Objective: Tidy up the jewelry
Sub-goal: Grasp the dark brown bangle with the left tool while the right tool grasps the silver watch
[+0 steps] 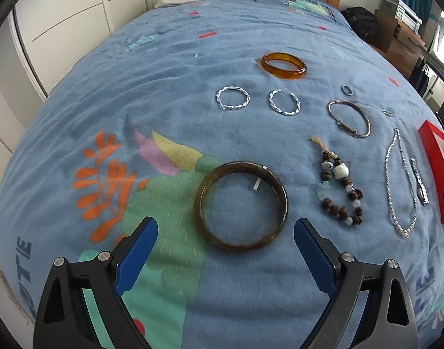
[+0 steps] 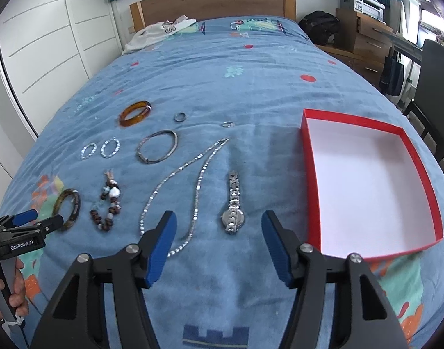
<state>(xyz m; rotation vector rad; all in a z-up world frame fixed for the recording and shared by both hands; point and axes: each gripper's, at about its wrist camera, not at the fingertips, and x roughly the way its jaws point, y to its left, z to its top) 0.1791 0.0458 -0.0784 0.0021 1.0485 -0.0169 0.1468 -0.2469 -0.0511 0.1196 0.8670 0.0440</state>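
Jewelry lies spread on a blue bedspread. A dark brown bangle (image 1: 241,206) lies just ahead of my left gripper (image 1: 225,229), which is open and clear of it. My right gripper (image 2: 219,226) is open above a silver watch (image 2: 233,203), with nothing between its pads. A silver chain necklace (image 2: 190,180) lies left of the watch, and a beaded bracelet (image 2: 107,203) further left. An amber bangle (image 1: 283,65), two twisted silver hoops (image 1: 233,98), a thin metal bangle (image 1: 349,117) and two small rings (image 1: 347,89) lie farther back. The left gripper (image 2: 33,221) also shows in the right wrist view beside the dark bangle (image 2: 67,209).
A red box with a white inside (image 2: 370,122) stands open at the right of the bed. White clothing (image 2: 158,33) lies by the wooden headboard (image 2: 213,1). White wardrobe doors (image 2: 47,43) line the left, and drawers (image 2: 367,43), a dark bag and a chair stand to the right.
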